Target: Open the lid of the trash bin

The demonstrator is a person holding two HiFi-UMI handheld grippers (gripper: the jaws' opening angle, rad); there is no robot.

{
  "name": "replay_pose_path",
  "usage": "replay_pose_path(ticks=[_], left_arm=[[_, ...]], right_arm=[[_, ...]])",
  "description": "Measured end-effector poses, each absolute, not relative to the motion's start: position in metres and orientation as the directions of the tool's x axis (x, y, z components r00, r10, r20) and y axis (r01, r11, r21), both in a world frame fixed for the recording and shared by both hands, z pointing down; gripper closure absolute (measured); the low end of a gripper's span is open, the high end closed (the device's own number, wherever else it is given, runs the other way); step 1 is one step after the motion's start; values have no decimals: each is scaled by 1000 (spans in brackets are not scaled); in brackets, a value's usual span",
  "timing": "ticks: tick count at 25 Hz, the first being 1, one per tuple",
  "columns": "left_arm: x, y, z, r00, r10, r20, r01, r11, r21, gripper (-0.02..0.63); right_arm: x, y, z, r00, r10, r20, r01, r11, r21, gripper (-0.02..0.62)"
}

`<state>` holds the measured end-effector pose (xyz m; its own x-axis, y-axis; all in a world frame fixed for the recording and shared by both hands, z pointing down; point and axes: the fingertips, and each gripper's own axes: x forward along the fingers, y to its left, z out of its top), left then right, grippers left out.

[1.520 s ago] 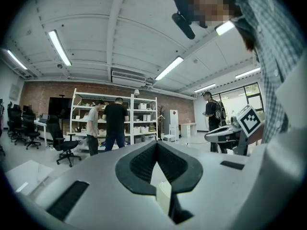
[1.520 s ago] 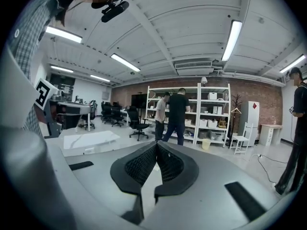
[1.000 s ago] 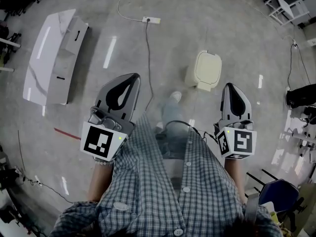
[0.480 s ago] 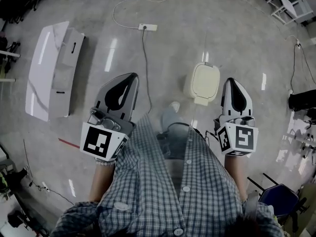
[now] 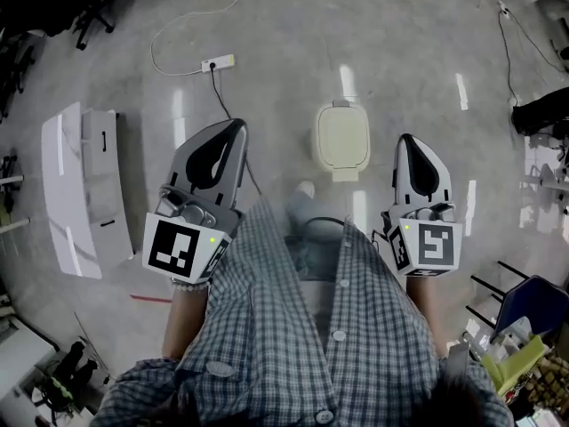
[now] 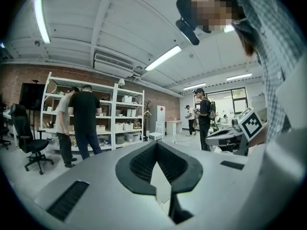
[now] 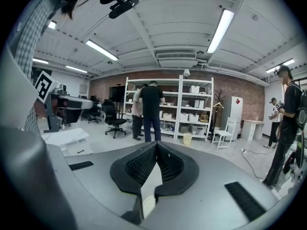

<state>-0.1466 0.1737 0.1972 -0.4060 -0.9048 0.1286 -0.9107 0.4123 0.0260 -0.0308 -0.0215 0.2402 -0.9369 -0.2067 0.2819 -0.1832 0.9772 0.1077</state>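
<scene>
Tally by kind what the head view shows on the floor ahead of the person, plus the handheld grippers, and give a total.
Grey two-jaw handheld tools, the left gripper and the right gripper: 2
Cream plastic trash bin with its lid down: 1
White power strip on a cable: 1
White flat panels lying on the floor: 2
Total: 6

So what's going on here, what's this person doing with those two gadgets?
A person in a checked shirt stands on a grey floor, holding one hand-held gripper in each hand. The left hand-held gripper and the right hand-held gripper are both shut with nothing between their jaws. A cream rounded plastic trash bin sits on the floor just ahead, between the two, with its lid down. Neither gripper touches it, so opening the lid has not begun.
</scene>
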Motion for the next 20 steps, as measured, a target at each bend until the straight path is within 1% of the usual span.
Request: replay_pose_path(ticks=[11, 16, 20], left_arm=[[-138, 80, 197, -137, -982, 131, -990, 139, 10, 601], [-141, 29, 205, -4, -990, 139, -1000, 5, 9, 601], [-149, -8, 211, 135, -979, 152, -991, -136, 5, 601]], right_arm=[[23, -58, 253, -859, -416, 299, -412, 908, 80, 578], [40, -81, 260, -795, -526, 301, -534, 843, 64, 578], [46, -90, 265, -717, -628, 302, -651, 758, 33, 578]])
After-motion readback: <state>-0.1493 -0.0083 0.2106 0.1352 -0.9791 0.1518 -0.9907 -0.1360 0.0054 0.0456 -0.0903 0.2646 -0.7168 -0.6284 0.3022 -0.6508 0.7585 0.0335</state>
